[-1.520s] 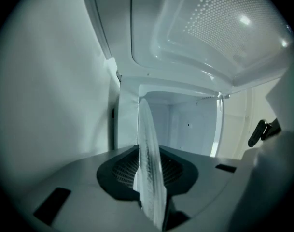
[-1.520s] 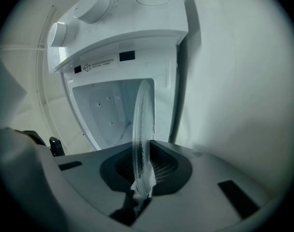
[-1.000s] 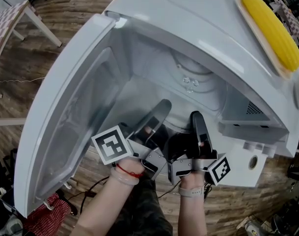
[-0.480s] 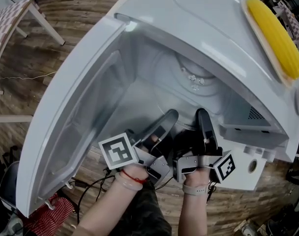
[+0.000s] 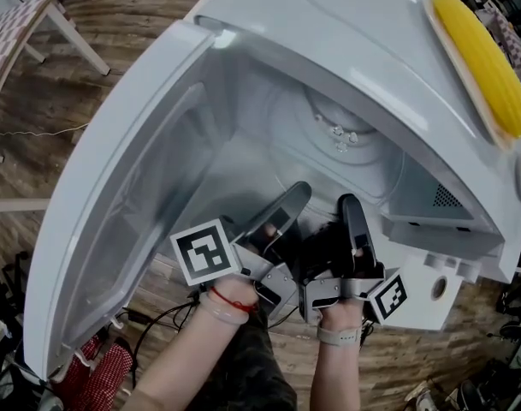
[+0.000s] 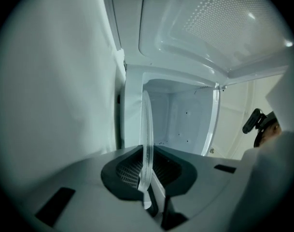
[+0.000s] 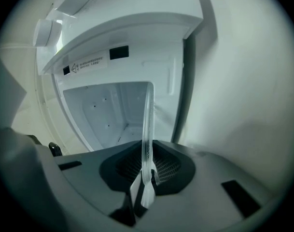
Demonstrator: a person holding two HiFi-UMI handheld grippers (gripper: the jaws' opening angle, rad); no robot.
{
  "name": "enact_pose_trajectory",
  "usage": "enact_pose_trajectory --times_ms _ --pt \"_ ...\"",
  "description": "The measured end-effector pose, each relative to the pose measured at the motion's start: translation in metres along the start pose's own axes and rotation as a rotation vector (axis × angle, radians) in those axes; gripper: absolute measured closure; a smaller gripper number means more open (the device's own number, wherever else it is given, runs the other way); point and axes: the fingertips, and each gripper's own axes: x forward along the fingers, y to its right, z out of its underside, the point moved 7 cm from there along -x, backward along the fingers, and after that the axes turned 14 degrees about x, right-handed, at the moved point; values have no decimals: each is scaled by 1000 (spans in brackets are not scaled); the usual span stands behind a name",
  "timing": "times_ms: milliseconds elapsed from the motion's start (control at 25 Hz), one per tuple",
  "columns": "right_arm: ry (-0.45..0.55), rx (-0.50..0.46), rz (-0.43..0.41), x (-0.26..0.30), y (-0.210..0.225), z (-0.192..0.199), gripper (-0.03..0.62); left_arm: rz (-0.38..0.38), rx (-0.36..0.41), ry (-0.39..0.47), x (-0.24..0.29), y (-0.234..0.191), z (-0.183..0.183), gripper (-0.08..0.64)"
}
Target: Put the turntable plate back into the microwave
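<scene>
The clear glass turntable plate reaches into the open white microwave, its centre lugs glinting inside the cavity. Both grippers hold its near rim. My left gripper is shut on the rim, which shows edge-on as a thin glass strip between the jaws of the left gripper. My right gripper is shut on the rim beside it, and there too the plate runs edge-on out of the right gripper. The cavity floor under the plate is mostly hidden.
The microwave door hangs open to the left, close to my left arm. A yellow corn cob lies on a tray on top of the microwave. A table leg stands on the wooden floor at the far left.
Both grippers stay shut on the plate at the microwave's opening. They and the plate have shifted only slightly; the head view has drifted a little.
</scene>
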Motion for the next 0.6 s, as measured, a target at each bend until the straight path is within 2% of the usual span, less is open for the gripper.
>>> enact_pose_trajectory --times_ms 200,400,600 --pt "-15 -8 12 -6 -2 3 544 -12 10 -2 8 2 -5 503" --pt "-71 -75 59 -3 -4 14 540 -42 55 -14 15 2 -10 505" --pt "-104 -68 78 1 0 23 540 -65 59 -20 19 0 -13 508"
